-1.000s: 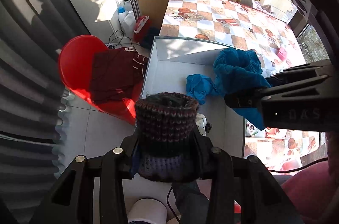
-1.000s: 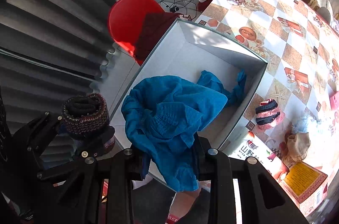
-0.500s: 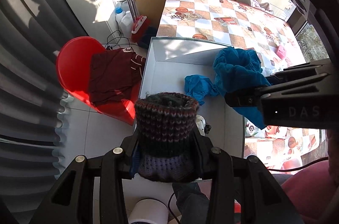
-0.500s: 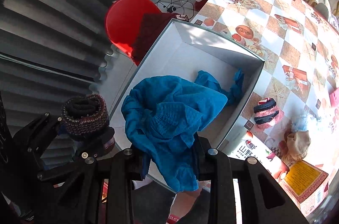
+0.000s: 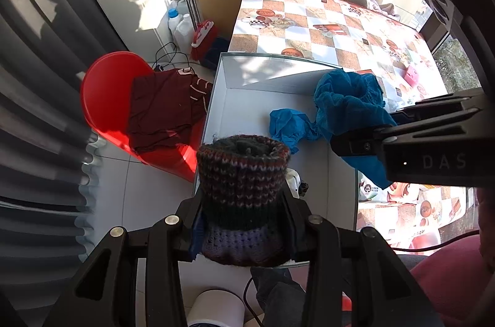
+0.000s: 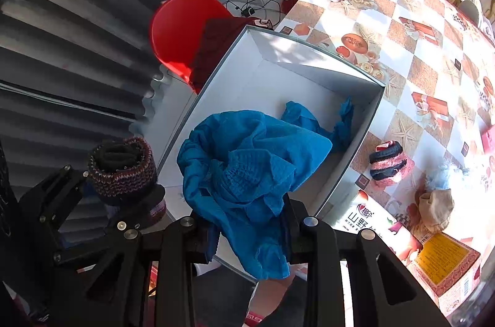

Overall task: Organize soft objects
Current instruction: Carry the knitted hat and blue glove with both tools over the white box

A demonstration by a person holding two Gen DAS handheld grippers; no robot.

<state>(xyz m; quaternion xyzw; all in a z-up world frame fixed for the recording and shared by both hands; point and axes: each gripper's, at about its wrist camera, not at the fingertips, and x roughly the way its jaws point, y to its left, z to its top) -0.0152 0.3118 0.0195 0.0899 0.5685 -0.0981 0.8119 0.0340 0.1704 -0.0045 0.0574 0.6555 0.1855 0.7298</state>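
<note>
The left tool (image 5: pixel 244 221) is clamped on a rolled knitted hat (image 5: pixel 243 197), striped in maroon, grey and lilac, which stands up between its fingers with the open cuff facing forward; the right wrist view shows the same hat (image 6: pixel 122 169) held above the near left corner of a white cardboard box (image 6: pixel 312 61); the right tool (image 6: pixel 250 231) is closed on a bunched blue cloth (image 6: pixel 247 169), whose folds hang over the fingers and spill down below them; a tail of this cloth trails into the box, where a crumpled blue end (image 6: pixel 318 122) lies on the white floor near the right wall; from the left wrist view the blue cloth (image 5: pixel 349 107) hangs at the right side of the box (image 5: pixel 272 70), with the right tool's black body (image 5: pixel 417 141) beside it; the box sits on the near left corner of a tabletop (image 6: pixel 411 27) covered in a checked oilcloth; on the tabletop just right of the box lies a small pink and navy striped knit (image 6: pixel 388 161); further right lie a beige fabric bundle (image 6: pixel 436 209) and a printed carton (image 6: pixel 442 262); on the floor to the left of the box stands a red plastic chair (image 5: pixel 108 98) with a dark maroon garment (image 5: pixel 164 107) draped over its seat; behind it lean a red broom (image 5: pixel 201 36) and two white bottles (image 5: pixel 181 23).
</note>
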